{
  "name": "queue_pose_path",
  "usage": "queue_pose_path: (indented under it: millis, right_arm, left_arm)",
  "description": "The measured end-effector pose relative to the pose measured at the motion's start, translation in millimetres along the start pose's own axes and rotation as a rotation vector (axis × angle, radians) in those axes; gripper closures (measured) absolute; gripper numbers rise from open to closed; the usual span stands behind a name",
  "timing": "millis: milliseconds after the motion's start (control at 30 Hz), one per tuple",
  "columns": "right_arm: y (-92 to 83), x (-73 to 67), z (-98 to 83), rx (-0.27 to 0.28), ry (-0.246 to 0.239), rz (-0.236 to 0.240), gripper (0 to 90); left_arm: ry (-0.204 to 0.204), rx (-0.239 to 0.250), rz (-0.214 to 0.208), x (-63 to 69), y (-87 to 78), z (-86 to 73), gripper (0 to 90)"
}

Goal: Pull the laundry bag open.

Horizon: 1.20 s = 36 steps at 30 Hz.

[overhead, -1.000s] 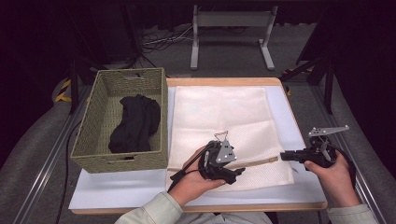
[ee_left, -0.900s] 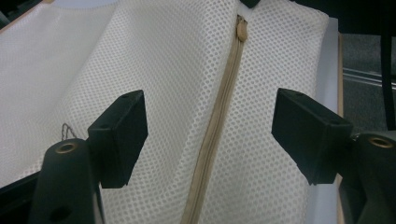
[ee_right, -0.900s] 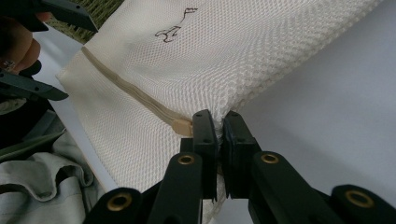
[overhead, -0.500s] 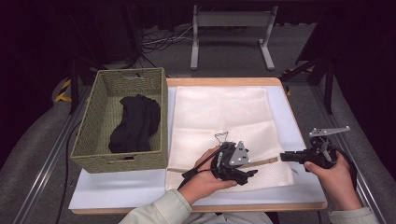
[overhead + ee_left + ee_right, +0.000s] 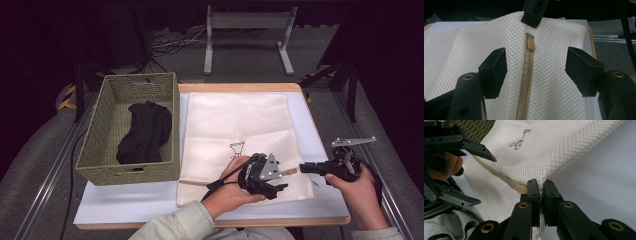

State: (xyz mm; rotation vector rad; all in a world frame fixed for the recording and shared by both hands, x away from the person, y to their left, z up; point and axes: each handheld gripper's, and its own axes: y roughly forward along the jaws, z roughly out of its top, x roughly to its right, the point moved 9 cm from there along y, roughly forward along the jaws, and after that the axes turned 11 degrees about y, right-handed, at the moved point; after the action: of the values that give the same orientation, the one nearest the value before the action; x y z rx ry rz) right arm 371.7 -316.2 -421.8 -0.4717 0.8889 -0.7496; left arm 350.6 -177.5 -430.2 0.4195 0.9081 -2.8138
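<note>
A cream mesh laundry bag [image 5: 240, 120] lies flat on the white board, its tan zipper running along the near edge. My right gripper [image 5: 303, 168] [image 5: 541, 187] is shut on the bag's near right corner at the zipper's end and lifts it slightly. My left gripper [image 5: 282, 180] [image 5: 536, 70] straddles the zipper strip just short of the tan zipper pull [image 5: 531, 43]. Its jaws have just been closing a little. The mesh and zipper lie between them, and the pads stand clear of the fabric. The right gripper's tips [image 5: 534, 12] pinch the bag just beyond the pull.
A woven green basket [image 5: 100, 150] stands at the left of the board and holds a black garment [image 5: 145, 130]. The board's white surface [image 5: 140, 205] shows in front of the basket. A grey metal stand [image 5: 245, 30] is on the floor behind the table.
My left hand has slid right along the bag's near edge, closer to the right gripper. The right gripper has kept its hold and its place.
</note>
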Motion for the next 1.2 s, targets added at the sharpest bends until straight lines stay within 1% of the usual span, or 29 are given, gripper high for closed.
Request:
queue_pose_path:
  millis: [67,100,167,200,233,267,333,433,600,733,833,933,1000,1033,1100,1200]
  right_arm:
    - [0.2,-0.1,-0.9,0.0,0.006,0.0,85.5]
    - [0.2,-0.1,-0.9,0.0,0.006,0.0,85.5]
    - [0.1,-0.1,-1.3,0.005,0.022,0.013,85.5]
    - [0.1,0.3,-1.3,0.007,0.024,0.013,85.5]
    - [0.0,0.4,-1.4,0.007,0.028,0.012,85.5]
    - [0.1,0.2,-1.5,0.009,0.031,0.01,85.5]
    - [0.3,-0.8,-2.0,0.008,0.033,0.005,85.4]
    - [0.3,-1.8,-2.1,0.009,0.028,-0.005,85.4]
    - [-0.1,-3.4,-2.6,0.01,0.03,-0.011,85.4]
    - [0.6,-3.1,-2.0,0.009,0.027,-0.012,85.3]
    - [1.7,-3.2,-1.8,0.006,0.027,-0.012,85.2]
    - [1.8,-4.0,-1.1,0.006,0.025,-0.007,85.3]
    - [1.9,-4.4,-1.0,0.005,0.024,-0.006,85.3]
    - [1.9,-4.5,-0.9,0.005,0.024,-0.004,85.3]
    - [1.6,-4.7,-0.5,0.005,0.026,0.002,85.2]
    - [1.8,-4.3,-0.8,0.003,0.026,0.002,85.2]
  left_arm:
    - [0.017,0.0,-0.013,2.9,4.0,1.9,35.6]
    - [0.017,0.0,-0.013,2.9,4.0,1.9,36.8]
    - [0.033,-0.006,-0.006,3.4,7.6,2.7,37.5]
    - [0.04,-0.009,-0.008,3.6,8.8,2.7,38.1]
    - [0.037,-0.009,-0.013,4.3,10.5,3.0,38.9]
    - [0.046,-0.01,-0.014,3.7,11.5,3.2,39.6]
    - [0.055,-0.013,-0.008,2.7,14.4,3.5,41.4]
    - [0.053,-0.01,-0.014,2.5,17.5,4.6,43.2]
    - [0.05,0.001,-0.012,0.9,20.7,5.7,45.8]
    - [0.063,0.027,-0.018,0.1,21.9,8.0,47.9]
    - [0.058,0.044,-0.015,0.1,22.7,9.9,50.2]
    - [0.064,0.045,-0.016,0.3,25.4,10.1,51.8]
    - [0.07,0.036,-0.008,0.3,26.4,9.6,53.1]
    - [0.064,0.045,-0.015,1.0,27.4,10.4,54.5]
    - [0.068,0.037,-0.009,0.8,29.1,9.6,57.3]
    - [0.069,0.023,-0.007,1.3,30.9,8.3,58.9]
